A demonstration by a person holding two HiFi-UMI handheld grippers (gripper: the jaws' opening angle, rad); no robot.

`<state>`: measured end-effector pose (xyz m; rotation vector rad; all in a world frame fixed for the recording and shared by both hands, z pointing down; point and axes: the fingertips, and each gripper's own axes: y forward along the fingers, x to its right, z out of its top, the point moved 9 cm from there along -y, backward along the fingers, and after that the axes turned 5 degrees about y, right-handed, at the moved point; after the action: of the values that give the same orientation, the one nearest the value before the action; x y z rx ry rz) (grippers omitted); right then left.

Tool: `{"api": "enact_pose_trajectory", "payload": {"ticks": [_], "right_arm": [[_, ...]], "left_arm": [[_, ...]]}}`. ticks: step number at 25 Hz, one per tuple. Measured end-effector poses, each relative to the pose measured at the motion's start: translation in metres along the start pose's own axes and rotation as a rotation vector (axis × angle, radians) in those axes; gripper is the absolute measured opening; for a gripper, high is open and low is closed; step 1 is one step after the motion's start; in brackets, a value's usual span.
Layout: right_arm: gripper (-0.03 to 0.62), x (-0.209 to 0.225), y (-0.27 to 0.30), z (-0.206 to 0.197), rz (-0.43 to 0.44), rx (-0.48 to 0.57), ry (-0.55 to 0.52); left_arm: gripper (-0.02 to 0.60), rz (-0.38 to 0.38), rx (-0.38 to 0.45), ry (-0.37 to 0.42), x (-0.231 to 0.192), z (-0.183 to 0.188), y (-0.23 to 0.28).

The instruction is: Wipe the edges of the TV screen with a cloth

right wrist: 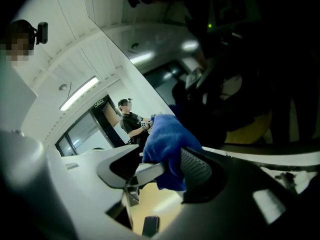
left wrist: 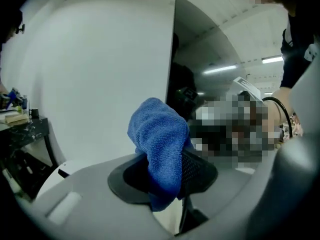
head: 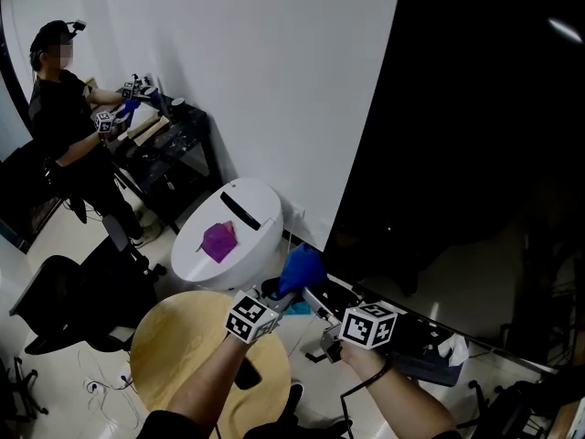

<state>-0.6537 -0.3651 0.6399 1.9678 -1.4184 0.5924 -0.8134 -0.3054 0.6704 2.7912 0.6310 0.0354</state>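
Grey left gripper point(left wrist: 167, 176) and right gripper point(right wrist: 165, 171), black ribbed fingers point(left wrist: 197, 170), black-and-white marker cubes point(head: 251, 316), dark wristband point(left wrist: 286, 115).

A round, pale wooden table point(head: 174, 350) sits below the left gripper point(head: 276, 293), and a small dark flat object point(head: 247, 373) lies on it just behind that gripper's marker cube. Left of the table is the white floor point(head: 55, 240). On it stand a white lidded bin point(head: 251, 231) just ahead of the left gripper and a black chair point(head: 64, 300) well to its left, with loose cables point(head: 101, 387) nearby. Beneath the right gripper point(head: 315, 301) a low dark shelf point(head: 411, 355) runs off to the right and carries a crumpled white thing point(head: 453, 347).
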Motion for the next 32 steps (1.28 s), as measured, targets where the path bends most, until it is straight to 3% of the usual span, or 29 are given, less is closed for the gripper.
{"api": "enact_pose_trajectory", "payload": {"ticks": [4, 11, 14, 22, 32], "right_arm": [[0.267, 0.001, -0.027, -0.002, -0.031, 0.055, -0.003], [0.267, 0.004, -0.065, 0.002, -0.073, 0.117, -0.002], [0.267, 0.007, -0.077, 0.001, -0.090, 0.126, 0.005], [0.267, 0.007, -0.097, 0.010, -0.111, 0.161, -0.009], [0.267, -0.026, -0.117, 0.044, -0.078, 0.225, -0.100]], "left_arm": [[0.117, 0.034, -0.002, -0.012, -0.013, 0.003, 0.002], [0.118, 0.095, -0.084, 0.080, -0.037, 0.008, 0.014], [0.118, 0.122, -0.074, 0.069, -0.046, 0.011, 0.011], [0.118, 0.025, -0.011, 0.124, -0.019, 0.035, 0.027], [0.118, 0.014, 0.031, 0.205, -0.015, 0.085, 0.027]]}}
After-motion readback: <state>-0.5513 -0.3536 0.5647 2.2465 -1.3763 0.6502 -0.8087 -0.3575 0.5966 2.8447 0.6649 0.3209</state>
